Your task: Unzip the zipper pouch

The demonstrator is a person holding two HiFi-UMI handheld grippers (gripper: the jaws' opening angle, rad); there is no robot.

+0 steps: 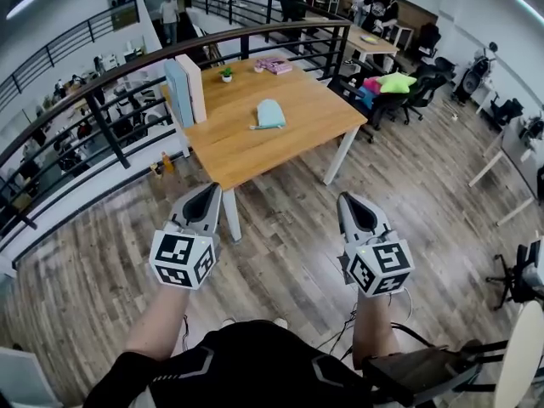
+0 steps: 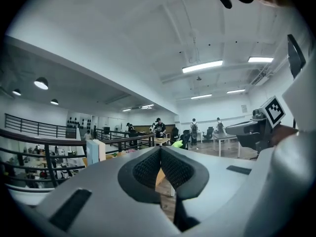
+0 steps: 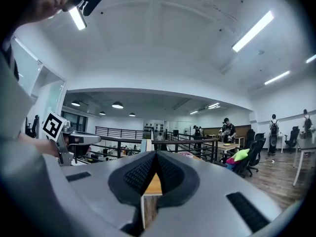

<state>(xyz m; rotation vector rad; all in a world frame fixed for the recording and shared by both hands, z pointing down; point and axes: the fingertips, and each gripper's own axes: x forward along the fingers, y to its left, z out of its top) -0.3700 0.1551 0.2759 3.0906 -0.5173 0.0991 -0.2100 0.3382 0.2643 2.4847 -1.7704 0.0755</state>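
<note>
Left gripper (image 1: 207, 192) and right gripper (image 1: 347, 201) hanging shut, empty. Zipper pouch (image 1: 270, 114) lying at 12 o'clock, well apart, long axis 12–6; left looking marginally nearer.

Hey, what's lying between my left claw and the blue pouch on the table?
Only bare wood floor and bare tabletop before the pouch; head view shows it.

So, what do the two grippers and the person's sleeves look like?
The left gripper and the right gripper are light grey wedge-shaped shells that narrow toward the jaws, lined with black textured pads. Each carries a white cube with black square markers. Thin dark cables hang under the right one. The person wears a black top with grey stripes; its sleeves leave the forearms uncovered.
</note>
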